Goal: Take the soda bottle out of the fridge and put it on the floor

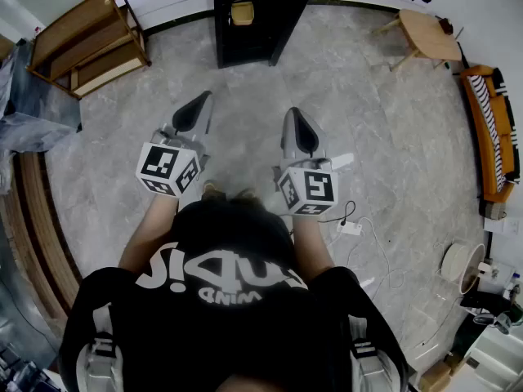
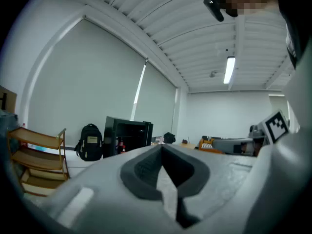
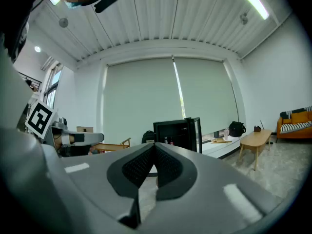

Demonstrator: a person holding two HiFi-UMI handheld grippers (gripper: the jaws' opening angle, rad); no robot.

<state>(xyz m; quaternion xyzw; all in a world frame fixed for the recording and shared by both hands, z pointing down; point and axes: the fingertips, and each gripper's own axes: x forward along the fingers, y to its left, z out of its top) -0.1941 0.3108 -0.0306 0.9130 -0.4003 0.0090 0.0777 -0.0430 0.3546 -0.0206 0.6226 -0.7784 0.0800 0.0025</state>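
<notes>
A black fridge (image 1: 237,39) stands at the far side of the floor with its door (image 1: 294,11) swung open. Small bottles with red on them (image 2: 120,146) stand inside, also seen in the right gripper view as bottles (image 3: 168,141); they are too small to tell apart. My left gripper (image 1: 198,101) and right gripper (image 1: 294,114) are held side by side in front of the person's chest, well short of the fridge and pointing toward it. The left gripper (image 2: 161,148) and the right gripper (image 3: 154,145) both have their jaws together, with nothing between them.
A wooden shelf rack (image 1: 90,43) stands left of the fridge, with a black backpack (image 2: 90,141) beside it. A low wooden table (image 1: 429,31) and an orange sofa (image 1: 490,129) are at the right. A power strip with cable (image 1: 351,227) lies on the floor near my right.
</notes>
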